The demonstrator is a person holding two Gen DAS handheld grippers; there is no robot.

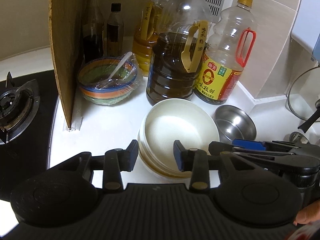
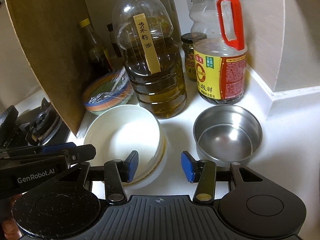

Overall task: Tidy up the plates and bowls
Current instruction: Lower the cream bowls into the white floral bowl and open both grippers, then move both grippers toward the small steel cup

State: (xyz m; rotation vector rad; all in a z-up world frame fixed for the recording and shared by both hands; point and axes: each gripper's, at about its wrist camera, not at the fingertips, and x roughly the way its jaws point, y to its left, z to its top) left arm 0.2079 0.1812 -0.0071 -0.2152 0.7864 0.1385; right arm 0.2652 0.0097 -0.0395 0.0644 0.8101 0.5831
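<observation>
White bowls [image 1: 178,132] stacked on counter [image 1: 104,124], steel bowl [image 2: 228,134] just beside. Left gripper [image 1: 157,154] spread astride near rim, unclamped; right gripper [image 2: 160,166] spread, empty. Before lifting, seat pads fully over rim.

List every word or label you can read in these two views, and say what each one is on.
"GenRobot.AI": left gripper body, seen from the right wrist.
"菜籽油": handwritten paper strip on the dark oil jug.
"金龙鱼": that jug's neck band.
"味极鲜": yellow label of the red-handled bottle.
"海天": small red logo above it.
Red side panel print and the small jar label: too blurred.
</observation>
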